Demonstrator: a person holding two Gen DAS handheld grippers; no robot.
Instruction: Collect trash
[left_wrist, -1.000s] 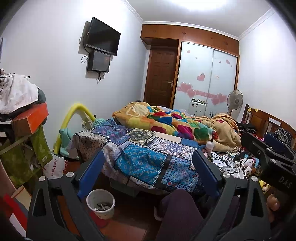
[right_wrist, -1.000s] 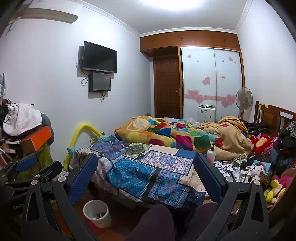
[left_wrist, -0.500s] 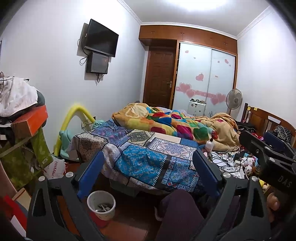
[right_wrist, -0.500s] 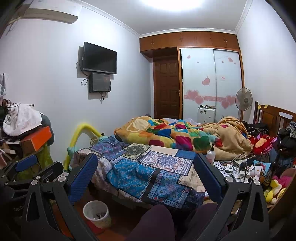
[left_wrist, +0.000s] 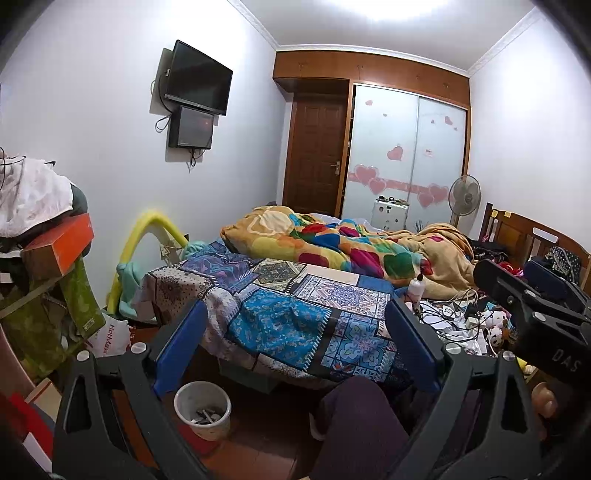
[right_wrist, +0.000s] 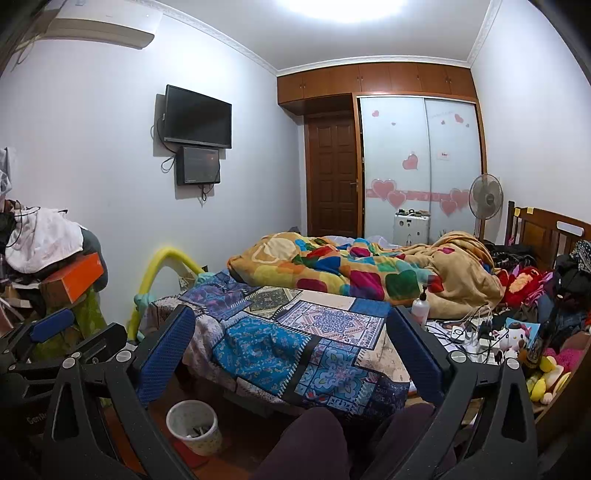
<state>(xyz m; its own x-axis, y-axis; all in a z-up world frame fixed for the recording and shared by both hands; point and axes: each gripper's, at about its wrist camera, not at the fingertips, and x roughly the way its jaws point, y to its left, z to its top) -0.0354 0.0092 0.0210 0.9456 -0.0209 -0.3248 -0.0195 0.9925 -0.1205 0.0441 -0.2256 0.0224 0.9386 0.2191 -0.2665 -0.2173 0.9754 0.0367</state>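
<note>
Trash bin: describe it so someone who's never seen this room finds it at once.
Start at the bed with the blue patchwork cover, then drop to the reddish floor at its near left corner. The trash bin stands there upright, a small pale round bucket with scraps already inside. It is the only open round container on the floor; beside it to the left are a white printed plastic bag and stacked clutter.

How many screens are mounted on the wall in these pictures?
2. The large black television hangs high on the left wall, and the smaller dark screen sits directly below it. Nothing suggests another, though clutter hides the lower left wall.
</note>
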